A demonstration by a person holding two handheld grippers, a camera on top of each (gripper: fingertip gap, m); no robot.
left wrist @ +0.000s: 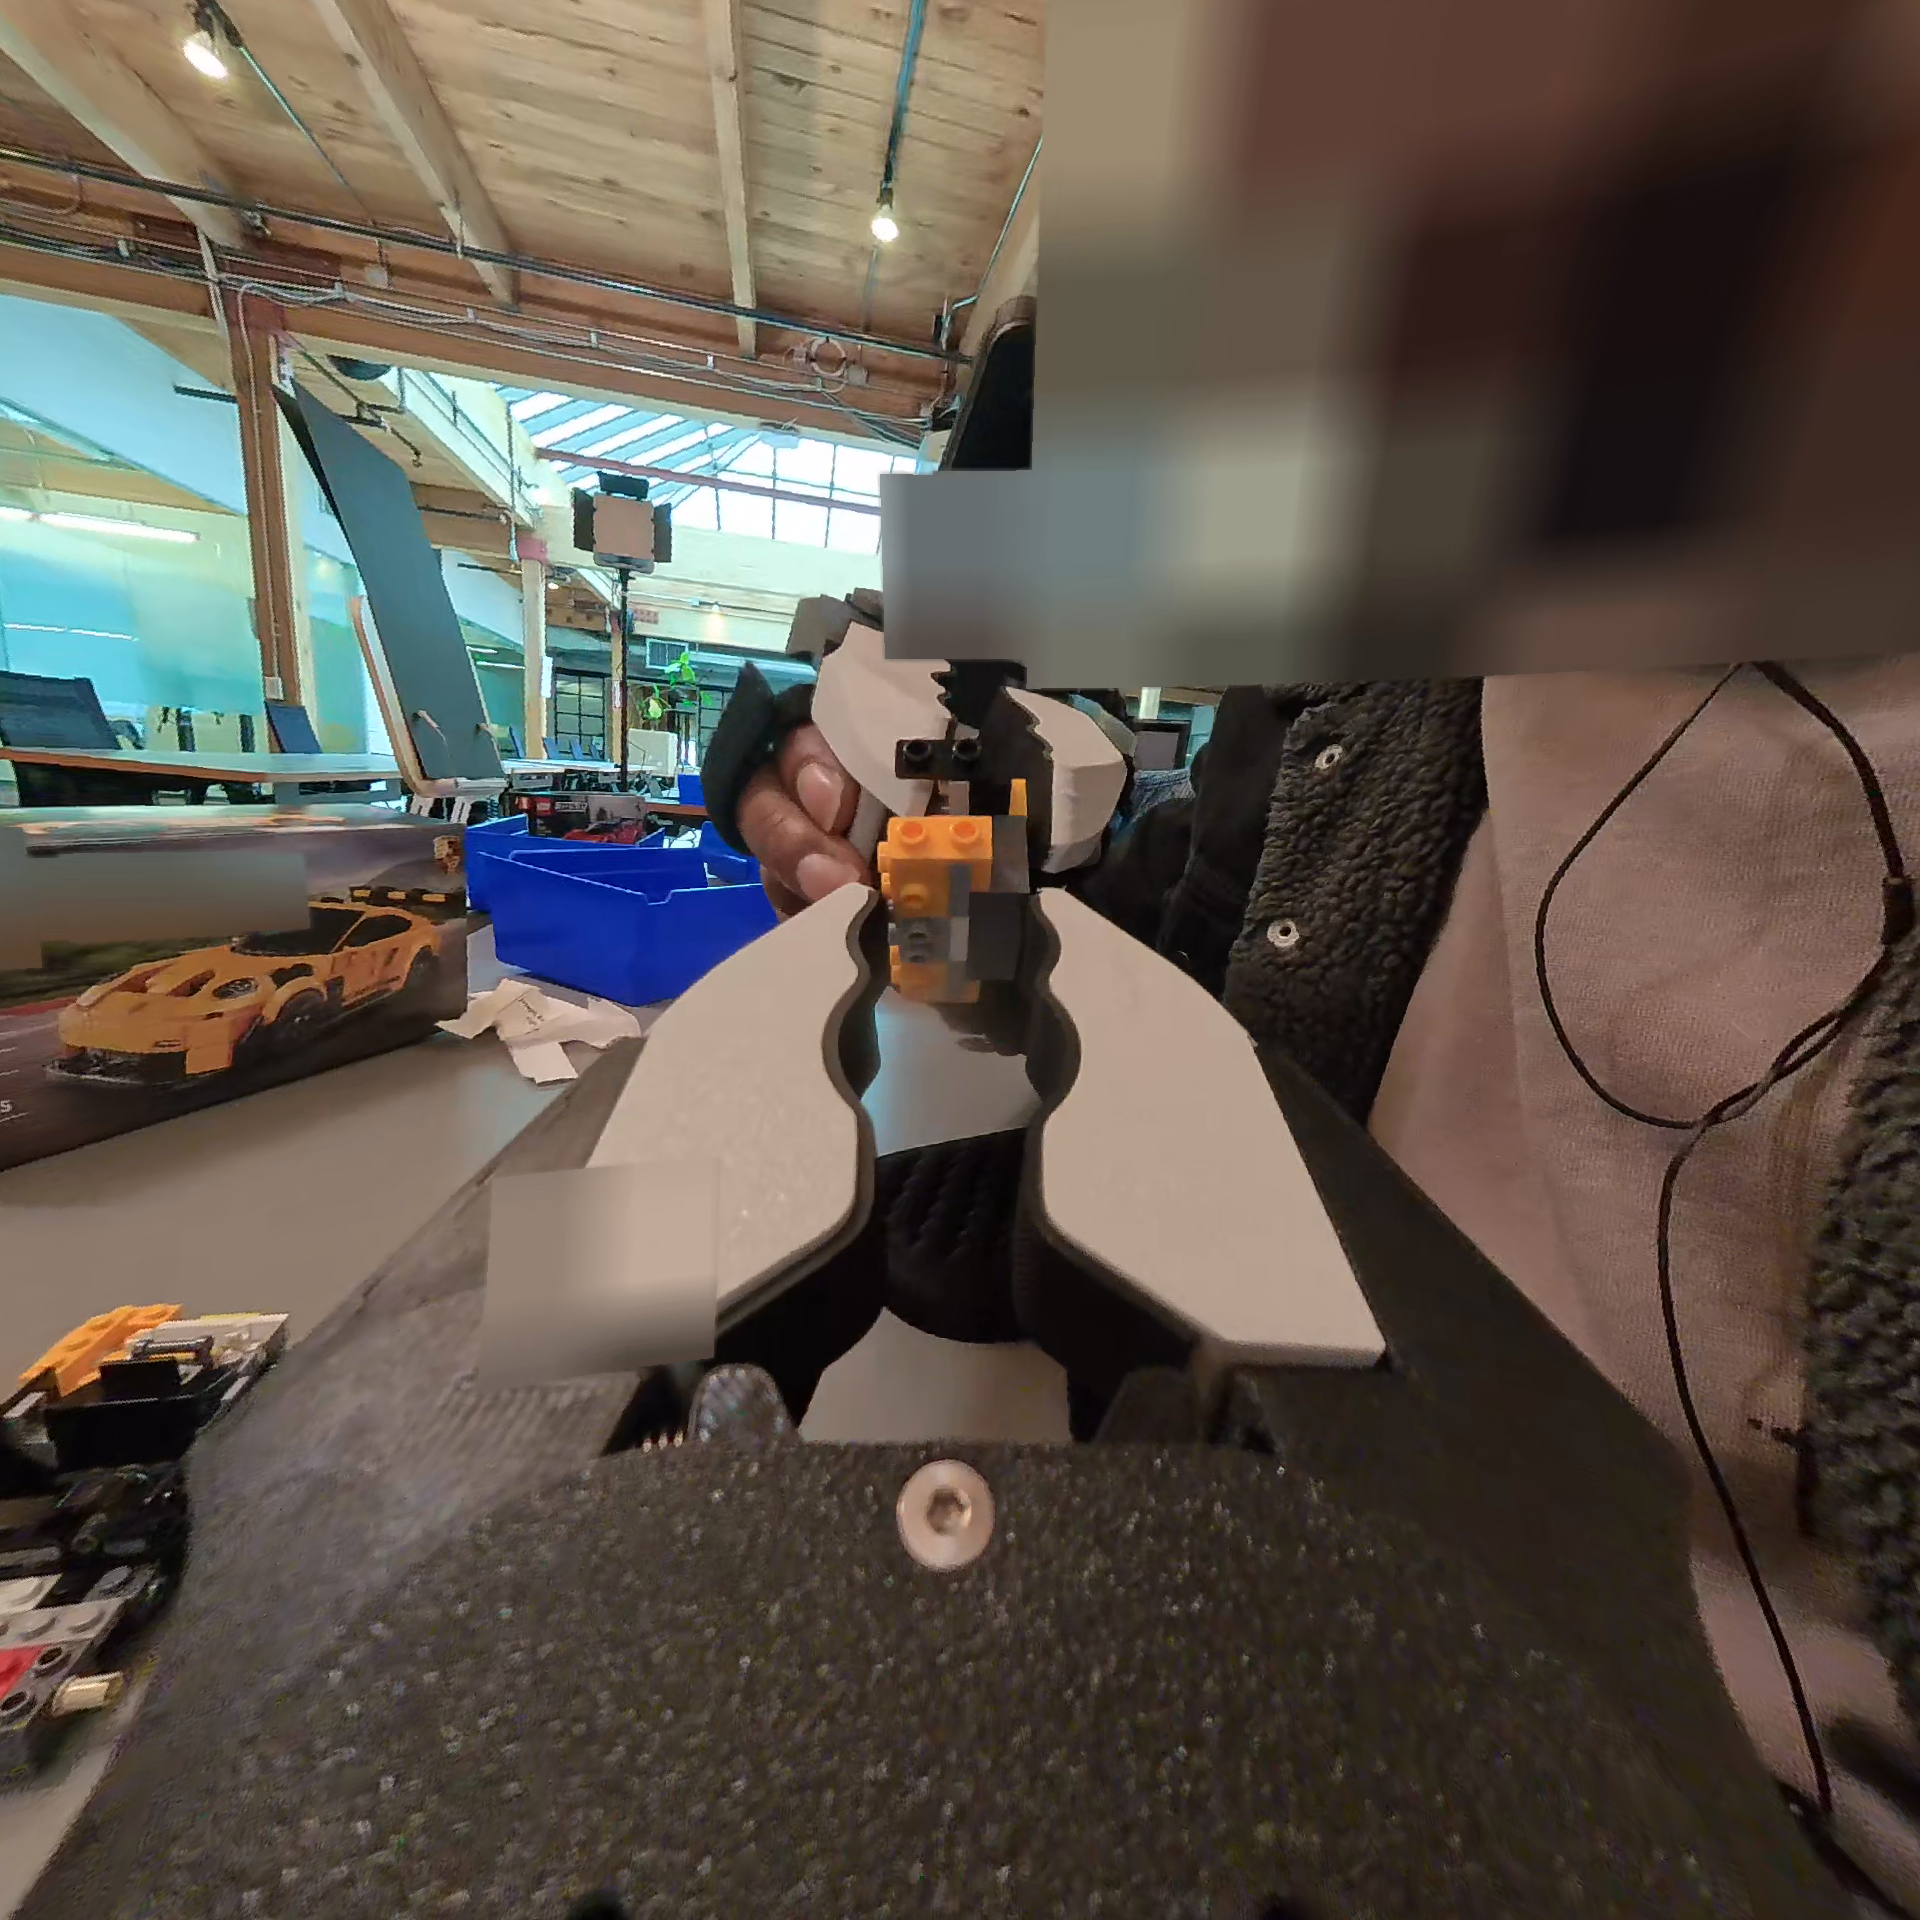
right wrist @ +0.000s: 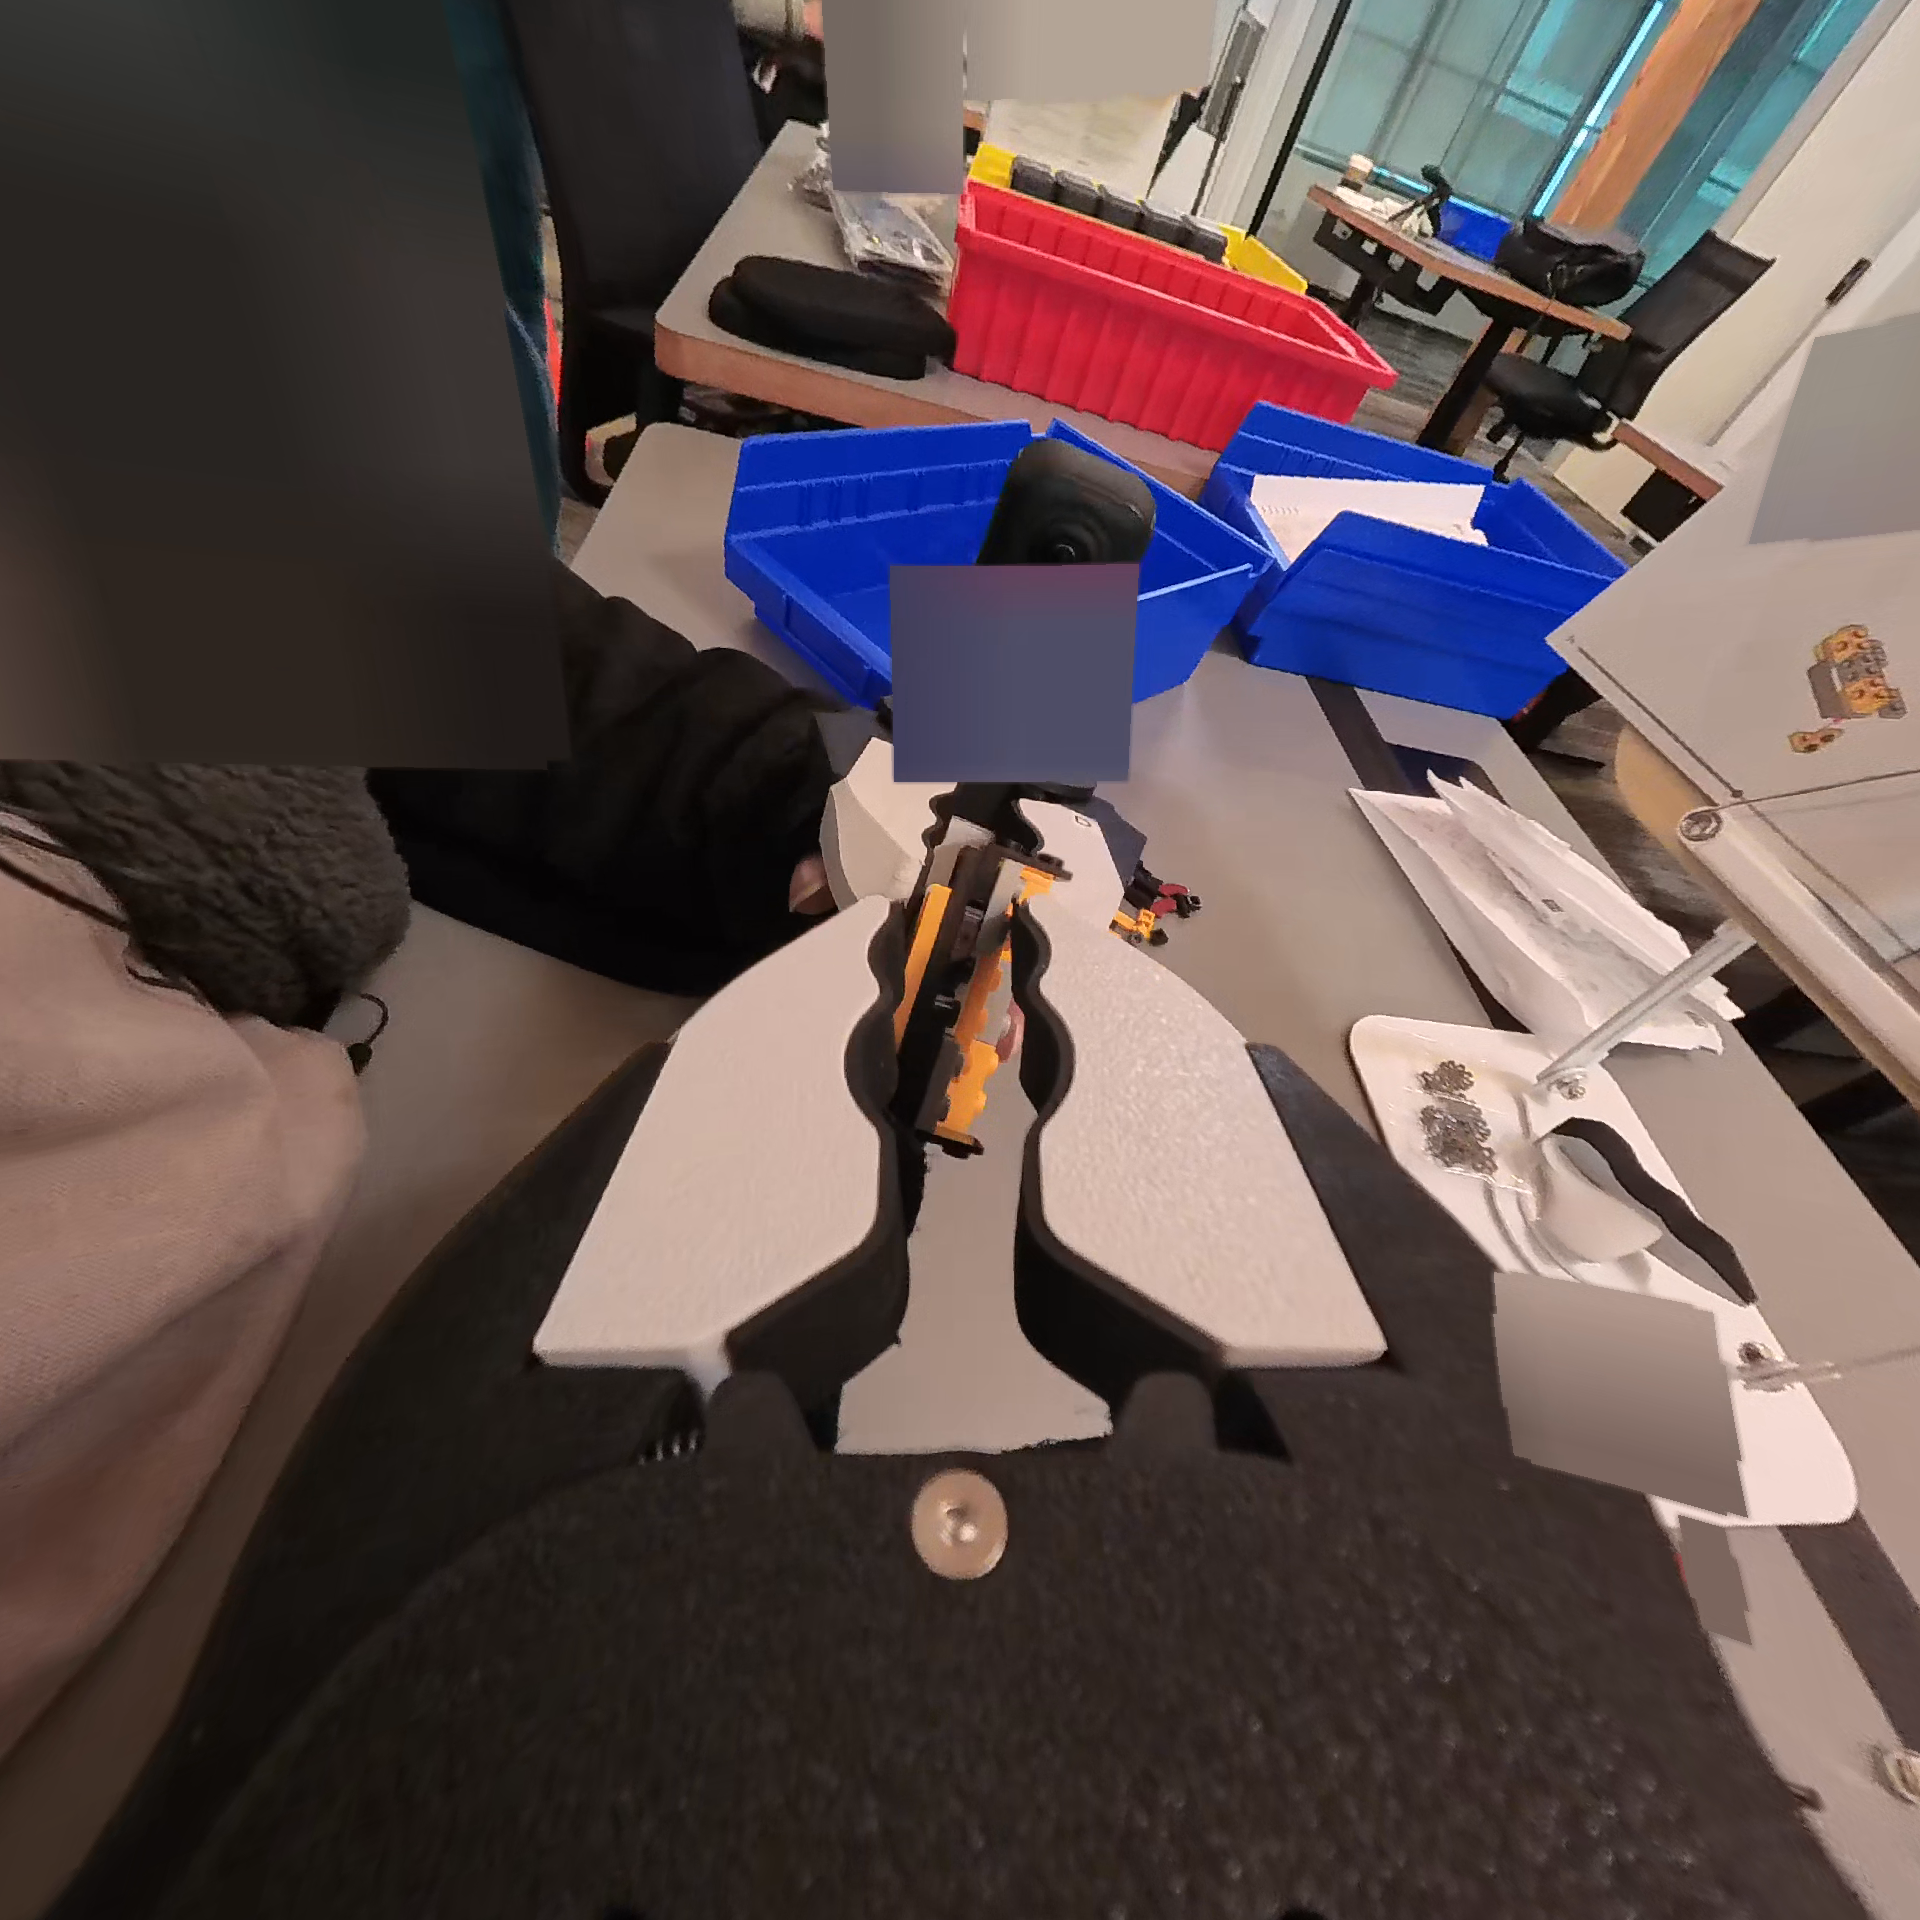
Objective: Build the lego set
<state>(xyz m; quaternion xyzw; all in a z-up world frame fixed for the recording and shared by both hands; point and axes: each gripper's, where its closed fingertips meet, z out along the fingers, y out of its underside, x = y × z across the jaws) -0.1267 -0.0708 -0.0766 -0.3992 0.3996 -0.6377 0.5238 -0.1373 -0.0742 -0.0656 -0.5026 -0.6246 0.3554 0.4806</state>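
A small orange, grey and black lego assembly is held up in the air between both grippers, which face each other. My left gripper is shut on its near end. In the left wrist view my right gripper sits just beyond, closed around a black part at the far end. In the right wrist view the assembly runs lengthwise between my right gripper's fingers, which are shut on it. The left gripper holds the other end just beyond.
A lego box showing a yellow car, blue bins and a pile of loose parts lie on the grey table at left. Blue bins, paper sheets, a white tray and an instruction page lie at right. The person's torso is close. Less than 4 cm separates the two grippers' tips.
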